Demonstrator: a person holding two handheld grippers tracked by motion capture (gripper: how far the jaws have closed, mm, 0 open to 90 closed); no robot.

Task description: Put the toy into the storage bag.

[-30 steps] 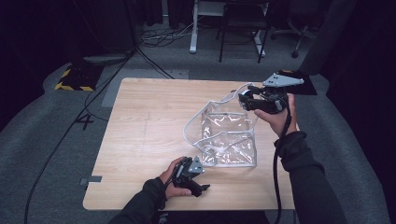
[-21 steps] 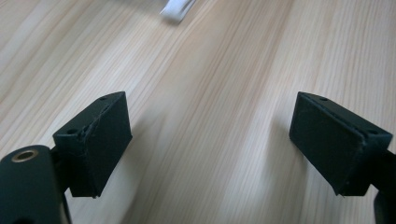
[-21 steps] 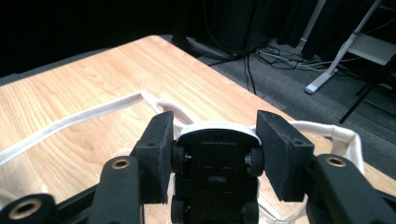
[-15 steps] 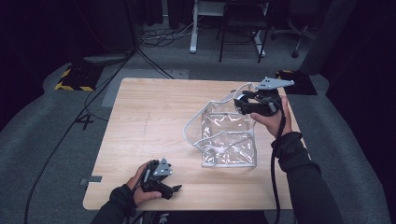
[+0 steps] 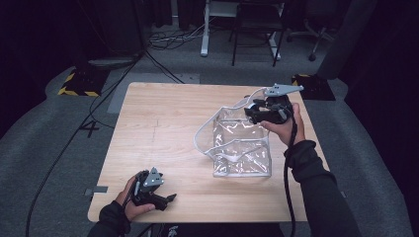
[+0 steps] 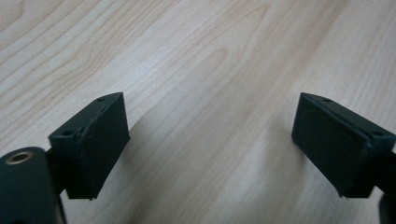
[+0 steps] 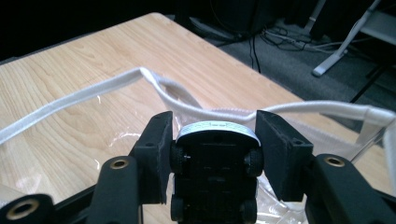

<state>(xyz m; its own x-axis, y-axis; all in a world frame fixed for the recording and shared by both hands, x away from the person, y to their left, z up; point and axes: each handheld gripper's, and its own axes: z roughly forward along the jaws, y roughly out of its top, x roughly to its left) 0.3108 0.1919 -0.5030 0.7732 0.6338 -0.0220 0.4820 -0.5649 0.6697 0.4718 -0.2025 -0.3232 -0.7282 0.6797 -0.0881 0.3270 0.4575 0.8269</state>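
Here, right gripper [image 7: 212, 149] jaws clamp a toy car [image 7: 215, 168] — left gripper [image 6: 210, 144] jaws just opened, empty.

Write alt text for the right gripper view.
The right claw clamps a small toy car, underside facing the camera, above the white-trimmed rim of a clear plastic bag on the wooden table.

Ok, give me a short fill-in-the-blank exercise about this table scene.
1. The right gripper is shut on a toy ____.
2. The clear bag with white trim lies on the wooden ____.
3. The left gripper has its jaws ____, with nothing between them.

Missing words: car; table; open
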